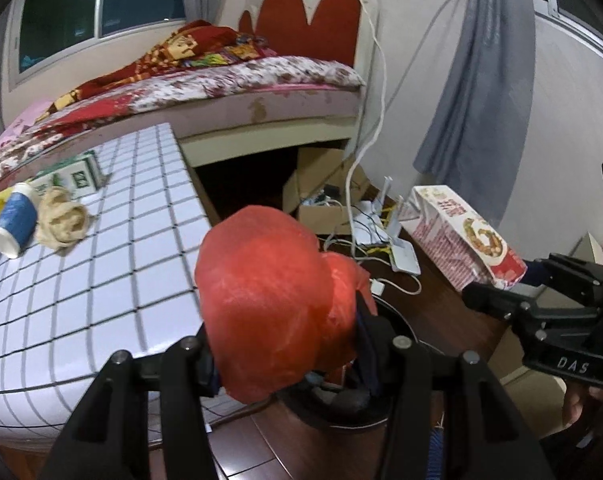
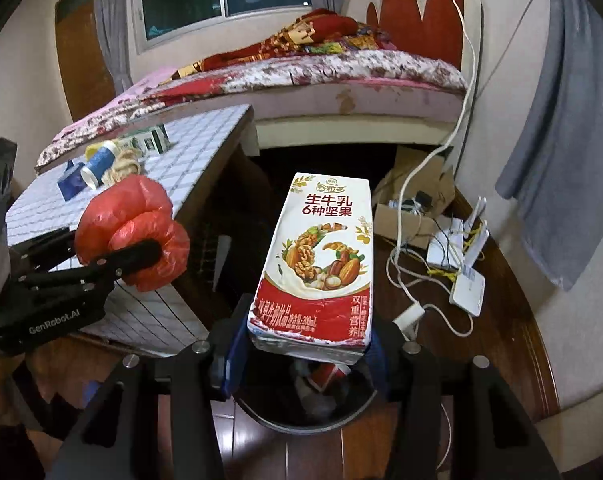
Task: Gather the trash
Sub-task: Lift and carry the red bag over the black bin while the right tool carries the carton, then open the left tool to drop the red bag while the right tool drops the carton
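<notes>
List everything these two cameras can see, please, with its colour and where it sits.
Crumpled red plastic bag: one, red, held in left jaws.
Nut-milk carton: one, white and red, held in right jaws over the bin.
Round black trash bin: one, black, on floor below both grippers.
Grid-patterned table: one, white.
Blue paper cup: one, lying on table.
Beige crumpled wrapper: one, beside cup.
Green and white box: one, on table.
White routers: two, on floor.
Left gripper: black.
Right gripper: black.
</notes>
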